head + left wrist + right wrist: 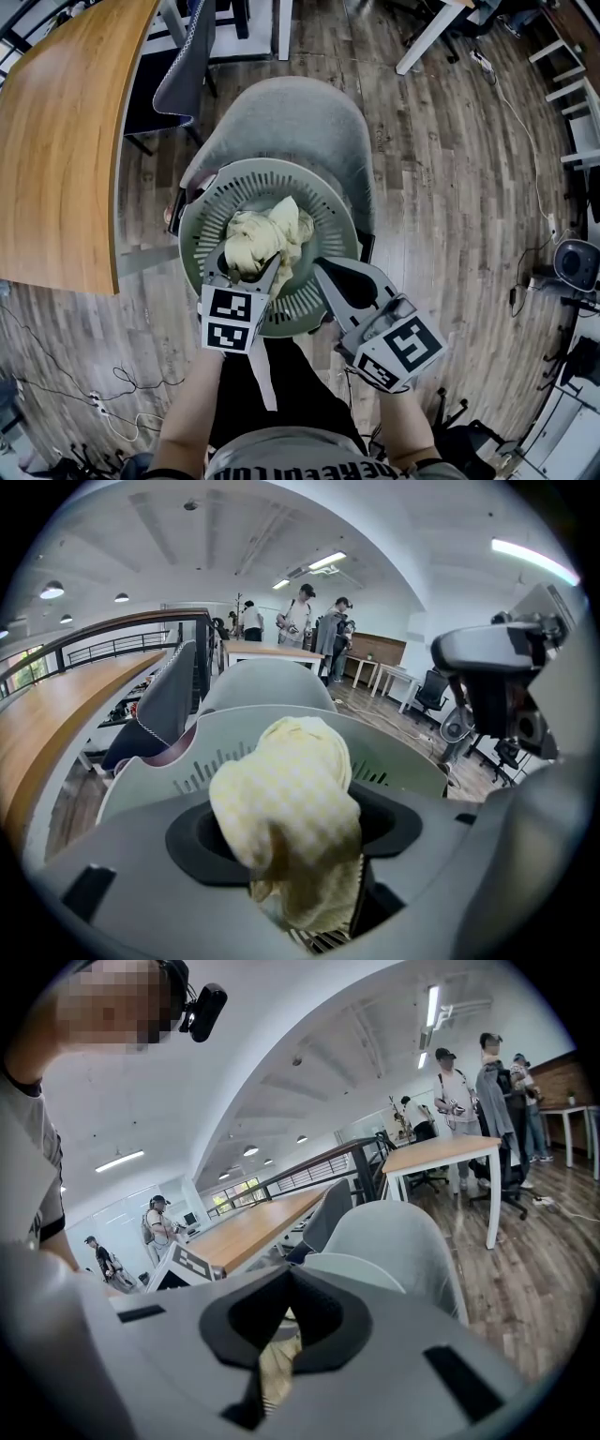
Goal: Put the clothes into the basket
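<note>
A round, slotted grey basket sits on the seat of a grey shell chair in an open office. It holds 1 crumpled pale-yellow cloth, heaped from the basket's middle toward its near side. In the left gripper view the cloth bulges up above the basket's slotted wall, with a fold hanging down toward the ribbed bottom.

The person works 2 hand-held grippers from the near edge of the scene, both forearms reaching forward. The left gripper comes in over the basket's near-left rim and tips steeply down into it. Its jaws are spread wide, one on each side of the cloth, which lies bunched loosely between them rather than pinched. The right gripper rests at the near-right rim, set flatter, with its tip aimed toward the basket's middle. Its jaws are drawn together on nothing, and in the right gripper view only a thin strip of the yellow cloth shows through the slit between them. The marker cube on each gripper faces up toward the head camera.

A curved wooden table runs along the left, with a dark chair at its far end. The floor is wood plank, and several people stand far off.
</note>
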{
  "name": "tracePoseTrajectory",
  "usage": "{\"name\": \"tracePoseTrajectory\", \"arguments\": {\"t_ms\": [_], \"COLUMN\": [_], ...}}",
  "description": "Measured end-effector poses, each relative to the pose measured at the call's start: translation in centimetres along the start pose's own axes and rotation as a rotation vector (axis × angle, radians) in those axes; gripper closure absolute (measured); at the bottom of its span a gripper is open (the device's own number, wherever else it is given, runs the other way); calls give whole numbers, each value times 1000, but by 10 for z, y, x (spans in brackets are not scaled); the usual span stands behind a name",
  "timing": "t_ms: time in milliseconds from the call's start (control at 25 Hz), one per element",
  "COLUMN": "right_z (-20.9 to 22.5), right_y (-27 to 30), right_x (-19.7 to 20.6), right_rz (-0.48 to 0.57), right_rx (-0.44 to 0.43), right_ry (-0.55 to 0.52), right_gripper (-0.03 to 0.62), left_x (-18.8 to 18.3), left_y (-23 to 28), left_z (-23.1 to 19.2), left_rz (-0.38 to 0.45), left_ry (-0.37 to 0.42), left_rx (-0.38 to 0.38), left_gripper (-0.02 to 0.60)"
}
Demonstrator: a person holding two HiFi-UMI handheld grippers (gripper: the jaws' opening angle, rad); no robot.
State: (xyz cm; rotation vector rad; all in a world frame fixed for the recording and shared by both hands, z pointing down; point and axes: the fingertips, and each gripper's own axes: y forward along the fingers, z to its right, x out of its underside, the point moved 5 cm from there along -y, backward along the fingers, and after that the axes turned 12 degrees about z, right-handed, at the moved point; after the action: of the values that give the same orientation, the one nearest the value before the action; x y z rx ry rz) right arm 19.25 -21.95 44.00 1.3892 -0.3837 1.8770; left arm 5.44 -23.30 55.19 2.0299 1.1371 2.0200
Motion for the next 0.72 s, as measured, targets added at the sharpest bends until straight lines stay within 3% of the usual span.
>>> {"name": "tracePoseTrajectory", "arguments": {"t_ms": [400, 560, 720], "right_z": [-5, -10, -18], "right_y": [0, -1, 0], "right_x": [1, -1, -1], "right_rz": [7, 14, 18], "right_rx": [1, 3, 5], "right_ry": [-3, -9, -16], "right_gripper": [585, 585, 585], "left_x": [-15, -15, -19], "left_y": [-7, -16, -27], "left_z": [1, -2, -8], "left_rz": [70, 82, 102], "left_ry": [-28, -49, -23], "left_rx": [2, -25, -58], "left_gripper": [275, 358, 496]}}
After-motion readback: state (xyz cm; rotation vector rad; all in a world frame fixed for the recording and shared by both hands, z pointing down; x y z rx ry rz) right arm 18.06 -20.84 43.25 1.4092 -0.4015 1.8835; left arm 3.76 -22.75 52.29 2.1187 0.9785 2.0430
